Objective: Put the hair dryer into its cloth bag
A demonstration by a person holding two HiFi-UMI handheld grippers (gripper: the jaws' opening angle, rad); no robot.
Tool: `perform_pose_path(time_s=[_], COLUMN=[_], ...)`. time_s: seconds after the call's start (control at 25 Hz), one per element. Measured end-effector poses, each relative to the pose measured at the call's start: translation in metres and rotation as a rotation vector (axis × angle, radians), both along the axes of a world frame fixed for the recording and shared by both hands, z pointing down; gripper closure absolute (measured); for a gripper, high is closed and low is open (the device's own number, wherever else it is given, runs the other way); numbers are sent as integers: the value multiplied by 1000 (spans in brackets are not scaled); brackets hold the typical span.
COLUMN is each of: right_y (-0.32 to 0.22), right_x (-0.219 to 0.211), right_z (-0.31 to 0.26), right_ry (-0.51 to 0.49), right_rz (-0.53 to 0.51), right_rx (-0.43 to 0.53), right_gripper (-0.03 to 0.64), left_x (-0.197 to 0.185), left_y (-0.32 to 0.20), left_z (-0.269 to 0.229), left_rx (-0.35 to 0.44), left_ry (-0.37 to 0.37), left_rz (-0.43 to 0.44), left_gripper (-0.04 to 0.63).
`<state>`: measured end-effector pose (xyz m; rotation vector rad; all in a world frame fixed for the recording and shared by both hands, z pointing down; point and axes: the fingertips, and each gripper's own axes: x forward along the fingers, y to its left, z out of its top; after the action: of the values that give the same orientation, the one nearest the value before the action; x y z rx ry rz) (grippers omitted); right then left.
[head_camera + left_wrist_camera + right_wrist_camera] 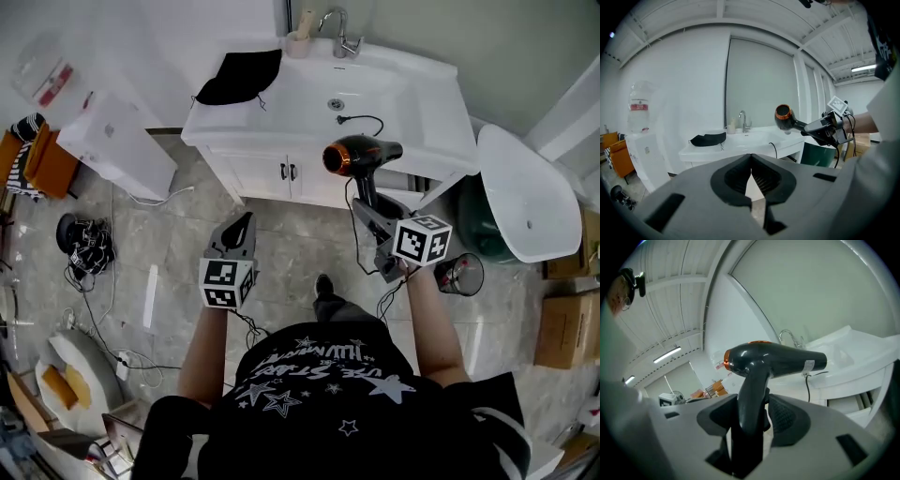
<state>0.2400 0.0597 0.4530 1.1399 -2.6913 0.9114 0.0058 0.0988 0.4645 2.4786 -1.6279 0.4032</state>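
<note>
Right gripper (367, 208) clamping hair dryer (362, 155) by its handle, left gripper (245, 222) pinched together and empty, black cloth bag (239, 77) on washbasin (417, 98)

Head view: I look steeply down from overhead; gripper views: low, level, near; all share the counter (412, 98).

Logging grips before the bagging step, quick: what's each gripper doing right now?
Left gripper: closed, empty.
Right gripper: closed on the handle of the hair dryer.
</note>
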Motion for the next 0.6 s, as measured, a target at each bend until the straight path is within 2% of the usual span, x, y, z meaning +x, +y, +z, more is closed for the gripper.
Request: perform_pose_path(time_s=[0.36, 0.6], right_y=[-79, -111], right_x=[-12, -28], right_z=[-2, -1], right_ry=[-3, -15], right_rz=[-143, -229], right_rx=[6, 19], right_gripper=[410, 410], left_x=[10, 2], left_y=[-74, -94], left_z=[-15, -24], left_rx=[30, 62], left_ry=[-7, 15], left_rz=[-87, -144], left_gripper=[583, 583])
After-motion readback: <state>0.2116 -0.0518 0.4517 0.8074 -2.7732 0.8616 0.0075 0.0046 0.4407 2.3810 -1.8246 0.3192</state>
